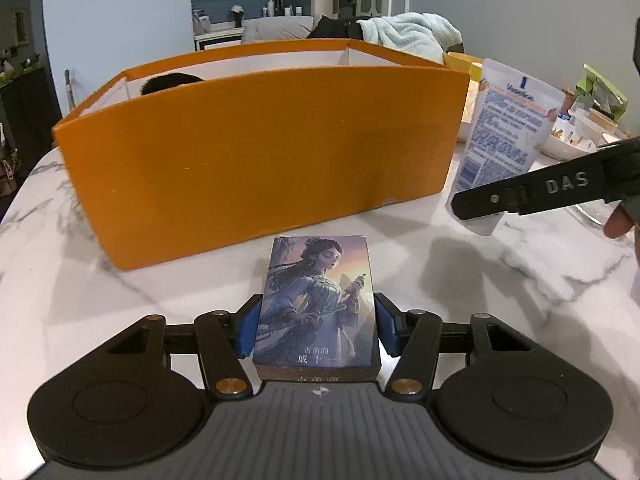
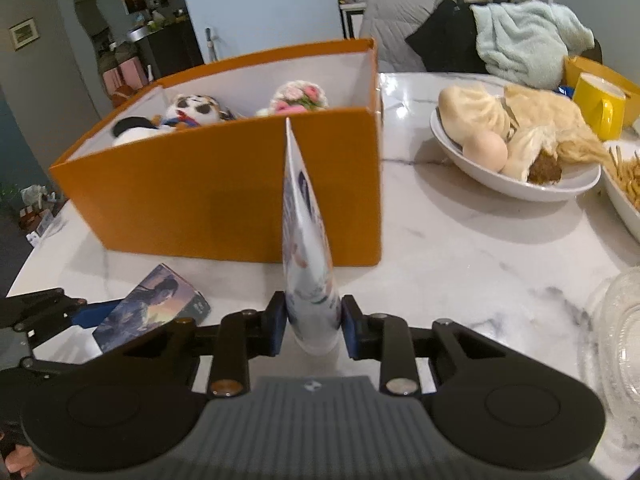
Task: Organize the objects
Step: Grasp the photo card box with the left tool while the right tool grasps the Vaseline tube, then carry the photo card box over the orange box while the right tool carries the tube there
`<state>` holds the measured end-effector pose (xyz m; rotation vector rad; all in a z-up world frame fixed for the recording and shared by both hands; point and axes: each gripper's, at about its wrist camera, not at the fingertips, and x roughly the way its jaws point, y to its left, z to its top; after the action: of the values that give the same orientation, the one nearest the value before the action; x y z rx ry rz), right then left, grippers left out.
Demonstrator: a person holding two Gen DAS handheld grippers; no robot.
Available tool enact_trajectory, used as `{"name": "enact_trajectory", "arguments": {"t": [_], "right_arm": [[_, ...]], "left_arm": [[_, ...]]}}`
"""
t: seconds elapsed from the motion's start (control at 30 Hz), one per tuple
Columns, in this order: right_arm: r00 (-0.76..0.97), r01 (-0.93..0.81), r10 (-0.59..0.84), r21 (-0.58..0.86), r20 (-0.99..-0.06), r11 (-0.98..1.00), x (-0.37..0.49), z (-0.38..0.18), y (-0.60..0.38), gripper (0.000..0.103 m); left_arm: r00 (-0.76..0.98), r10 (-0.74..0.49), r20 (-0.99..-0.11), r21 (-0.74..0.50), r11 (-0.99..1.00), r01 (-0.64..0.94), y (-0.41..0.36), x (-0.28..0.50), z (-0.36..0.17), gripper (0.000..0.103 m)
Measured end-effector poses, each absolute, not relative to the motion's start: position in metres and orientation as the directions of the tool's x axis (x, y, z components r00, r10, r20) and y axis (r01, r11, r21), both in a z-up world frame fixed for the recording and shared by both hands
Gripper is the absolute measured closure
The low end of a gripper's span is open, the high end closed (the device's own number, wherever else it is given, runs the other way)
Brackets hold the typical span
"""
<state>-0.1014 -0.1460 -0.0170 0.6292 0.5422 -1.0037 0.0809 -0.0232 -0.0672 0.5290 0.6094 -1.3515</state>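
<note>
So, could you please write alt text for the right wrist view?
The right tongs grip a white and blue tube, held upright over a marble table. Behind it stands an orange box holding soft toys; a picture card box lies at left, a bowl of food at right.

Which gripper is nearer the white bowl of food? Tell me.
Right. The right gripper, clamping the lotion tube, sits left of the bowl; the left gripper, holding the card box, is farther left.
</note>
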Motion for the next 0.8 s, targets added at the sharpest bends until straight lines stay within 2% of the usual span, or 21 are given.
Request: {"name": "enact_trajectory", "arguments": {"t": [0.43,0.8], "right_arm": [[0.461,0.874,-0.625,0.201,-0.630,0.443,-0.105,0.027,-0.104,0.072],[0.475,0.864,-0.658,0.167,-0.584,0.476,-0.100,0.072,-0.106,0.072]], "left_arm": [[0.141,-0.791,-0.595,0.018,0.162,0.987,0.011,0.075,-0.017,0.037],[0.162,-0.849,-0.503,0.045,0.162,0.986,-0.003,0.074,0.036,0.037]]}}
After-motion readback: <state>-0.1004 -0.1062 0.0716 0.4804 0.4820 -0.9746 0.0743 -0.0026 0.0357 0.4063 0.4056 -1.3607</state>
